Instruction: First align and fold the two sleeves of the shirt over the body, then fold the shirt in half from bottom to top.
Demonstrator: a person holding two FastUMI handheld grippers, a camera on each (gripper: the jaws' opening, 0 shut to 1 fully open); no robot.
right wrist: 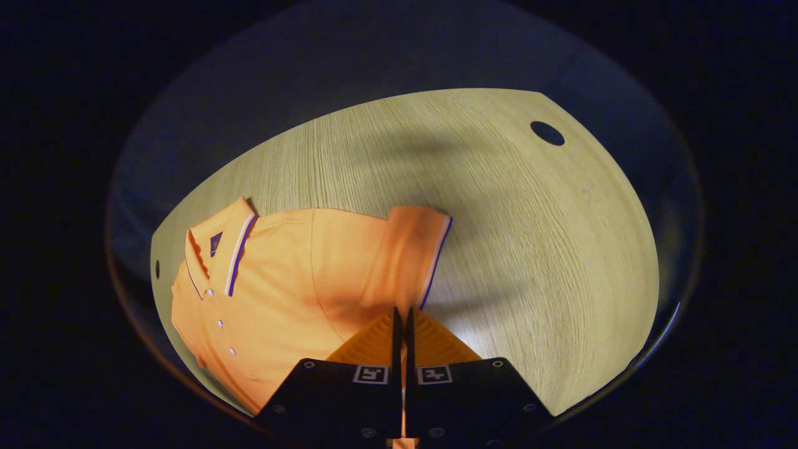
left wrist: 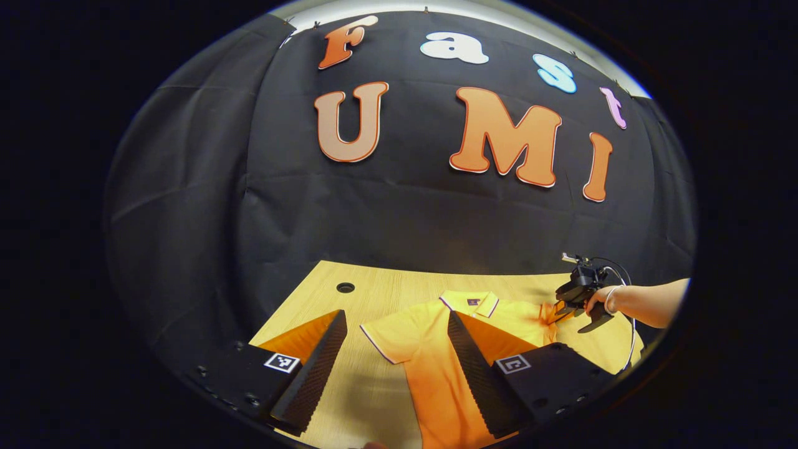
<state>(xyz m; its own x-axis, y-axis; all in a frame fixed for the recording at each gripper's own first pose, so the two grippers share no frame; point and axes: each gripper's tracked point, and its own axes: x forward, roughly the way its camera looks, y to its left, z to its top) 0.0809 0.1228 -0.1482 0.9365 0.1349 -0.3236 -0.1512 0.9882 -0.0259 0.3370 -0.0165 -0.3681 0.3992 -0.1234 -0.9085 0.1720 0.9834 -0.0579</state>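
An orange polo shirt [left wrist: 430,368] lies flat on the wooden table [left wrist: 380,280], collar [left wrist: 471,302] toward the far wall. My left gripper [left wrist: 396,315] stands wide open, and the shirt's near sleeve [left wrist: 389,340] lies between and beyond its fingers. In the right gripper view, my right gripper [right wrist: 402,312] is shut on the hem end of the other sleeve [right wrist: 408,255], with orange cloth showing in the slit between its fingers. The shirt body [right wrist: 280,293] and buttoned collar [right wrist: 218,249] spread to the left. In the left gripper view, the right gripper [left wrist: 576,299] sits at the shirt's far sleeve.
A bare forearm and hand [left wrist: 642,302] with a wristband hold the right gripper, with a cable looping behind. The table has a round cable hole [left wrist: 345,287] near its back left corner, seen also as a hole [right wrist: 547,133] in the right gripper view. Black cloth wall stands behind.
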